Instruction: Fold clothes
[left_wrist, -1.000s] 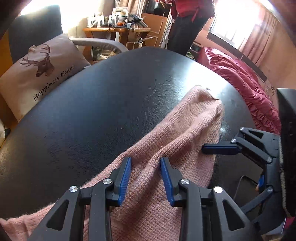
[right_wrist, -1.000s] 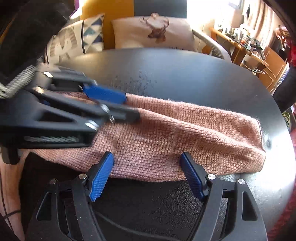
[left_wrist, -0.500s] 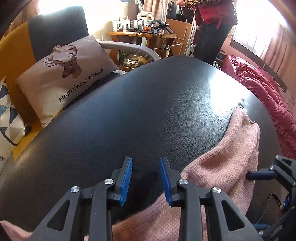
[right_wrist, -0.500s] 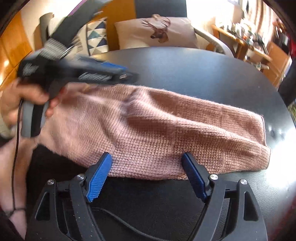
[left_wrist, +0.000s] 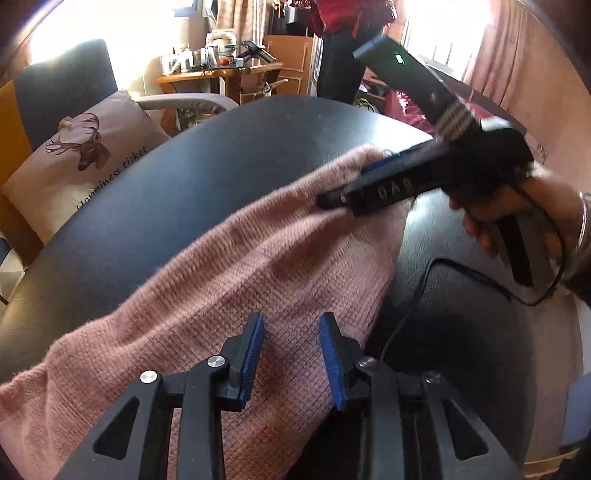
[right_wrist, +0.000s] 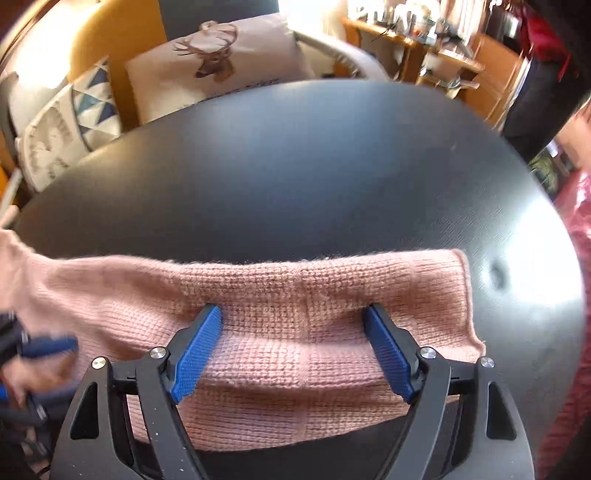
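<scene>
Jaws of the left gripper (left_wrist: 291, 356) stand a little apart, blue pads facing each other, with the pink knit sweater (left_wrist: 236, 280) spread beneath and between them; nothing is pinched, and whether the pad tips press the knit or hover just over it cannot be told from the left wrist view. The right gripper (right_wrist: 295, 354) is spread wide, its two blue pads lying over the near half of the sweater (right_wrist: 295, 306) at about 7 and 5 o'clock of the right wrist view, clamped on nothing.

In the left wrist view the right gripper (left_wrist: 373, 181) shows side-on at 2 o'clock, held in the person's right hand (left_wrist: 517, 218), its tip over the far end of the sweater; motion blur hides the gap between its fingers there. A thin black cable (left_wrist: 413, 314) runs across the table below that hand.

The sweater lies on the black round table (right_wrist: 295, 166) as a long folded band. Seen from the right wrist it runs from 9 o'clock to 3 o'clock, with a straight seamed edge at the 3 o'clock end and a loose, slightly lifted end at 9 o'clock. Its waffle knit is flat in the middle; shallow creases run along its length in the left wrist view.

Beyond the table, at 11 o'clock, a beige deer-print cushion (right_wrist: 221, 66) leans on a chair beside a cushion with blue triangles (right_wrist: 74, 118).
</scene>
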